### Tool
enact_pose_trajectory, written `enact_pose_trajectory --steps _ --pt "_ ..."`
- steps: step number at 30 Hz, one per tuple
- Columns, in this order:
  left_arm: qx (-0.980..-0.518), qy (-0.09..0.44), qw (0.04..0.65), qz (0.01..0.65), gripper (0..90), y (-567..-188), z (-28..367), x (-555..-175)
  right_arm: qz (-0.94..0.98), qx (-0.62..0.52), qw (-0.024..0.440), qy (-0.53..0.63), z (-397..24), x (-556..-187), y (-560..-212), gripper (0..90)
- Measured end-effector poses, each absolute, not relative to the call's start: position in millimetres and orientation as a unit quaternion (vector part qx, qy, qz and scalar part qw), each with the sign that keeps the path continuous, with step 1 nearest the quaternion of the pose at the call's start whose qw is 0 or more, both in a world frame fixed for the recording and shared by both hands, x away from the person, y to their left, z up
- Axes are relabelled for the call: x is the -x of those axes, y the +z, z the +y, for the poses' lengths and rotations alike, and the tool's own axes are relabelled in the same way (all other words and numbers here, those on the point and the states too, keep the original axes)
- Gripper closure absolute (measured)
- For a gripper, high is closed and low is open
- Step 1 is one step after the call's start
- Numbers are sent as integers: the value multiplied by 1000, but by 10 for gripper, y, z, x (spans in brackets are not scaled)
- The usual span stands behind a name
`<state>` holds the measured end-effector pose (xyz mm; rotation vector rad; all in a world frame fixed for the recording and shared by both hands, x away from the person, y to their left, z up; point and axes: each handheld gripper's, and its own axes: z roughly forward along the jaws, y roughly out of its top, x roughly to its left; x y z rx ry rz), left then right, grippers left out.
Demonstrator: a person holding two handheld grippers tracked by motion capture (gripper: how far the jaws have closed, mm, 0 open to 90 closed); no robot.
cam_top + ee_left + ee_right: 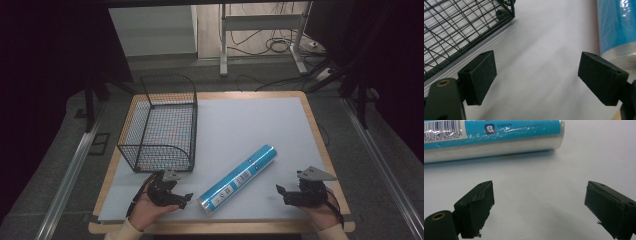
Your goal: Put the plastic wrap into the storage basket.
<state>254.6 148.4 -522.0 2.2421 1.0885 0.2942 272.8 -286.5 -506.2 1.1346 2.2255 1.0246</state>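
While both spread: left hand-held gripper (176, 196); right hand-held gripper (288, 193); blue roll (238, 178) between.

The roll (238, 178) lies diagonally on the table (260, 125), right of the wire basket (161, 125), seemingly apart.

Premises present as a lab or recording studio set up for test work. Black curtains (55, 45) enclose the left and right sides. The wood-edged counter (320, 145) carries a grey mat (250, 125) and stands between metal floor rails (70, 175). At the far side, loose cables (280, 45) lie on grey carpet beneath a white desk frame (260, 22).
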Motion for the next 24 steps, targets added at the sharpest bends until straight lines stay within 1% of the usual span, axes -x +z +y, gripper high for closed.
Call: enact_pose_trajectory --steps 5,16,24 --pt "-846 109 322 411 160 -5159 1463 -2516 808 -405 219 368 -2838 -2708 -5064 93" --pt "-846 103 320 414 166 -5108 1454 -2529 811 -400 217 367 -2843 -2716 -5076 95" --pt "-848 104 328 403 170 -4939 1407 -2495 812 -400 218 365 -2848 -2718 -5080 99"
